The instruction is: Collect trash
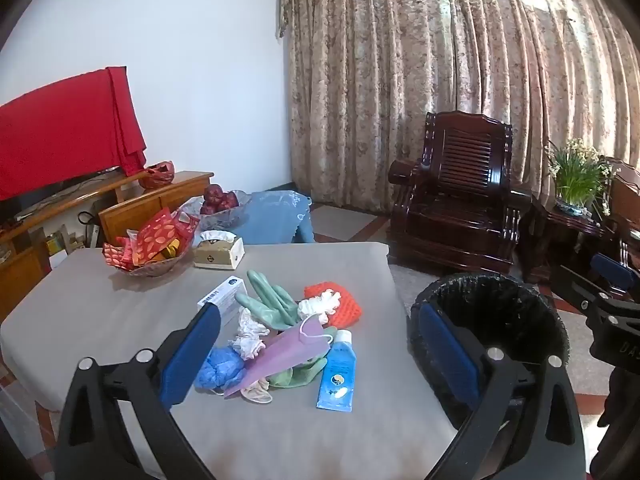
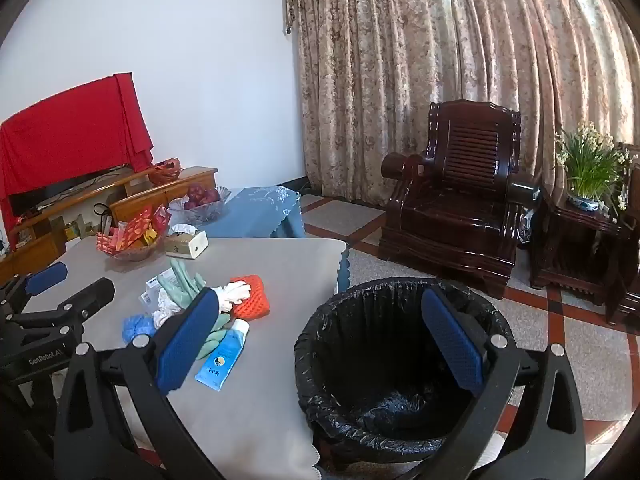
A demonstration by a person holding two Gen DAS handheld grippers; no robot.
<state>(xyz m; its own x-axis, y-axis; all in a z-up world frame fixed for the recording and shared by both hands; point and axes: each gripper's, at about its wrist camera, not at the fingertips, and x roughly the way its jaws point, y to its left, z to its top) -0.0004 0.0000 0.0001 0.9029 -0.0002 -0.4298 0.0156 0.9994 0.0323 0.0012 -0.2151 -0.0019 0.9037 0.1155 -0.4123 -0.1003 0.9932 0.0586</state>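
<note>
Only the right wrist view looks into the bin point(image 2: 404, 364), showing its black liner with nothing visible inside; the left wrist view shows the purple mask point(image 1: 290, 354) in the trash pile point(image 1: 288, 332). The pile lies on the grey table point(image 1: 100, 320), beside the bin. Left gripper point(image 1: 320, 354) and right gripper point(image 2: 320, 346) both stand wide, holding nothing. Bare tabletop lies between pile and near edge.

Grey-covered tabletop point(image 1: 100, 304) had a messy pile in the middle: green rubber glove point(image 1: 266, 300), orange net thing point(image 1: 340, 300), blue tube point(image 1: 338, 372), purple mask point(image 1: 288, 350), small white box point(image 1: 224, 298). Far left corner held a snack bowl point(image 1: 148, 248) and, just beside it, a tissue box point(image 1: 219, 251).
</note>
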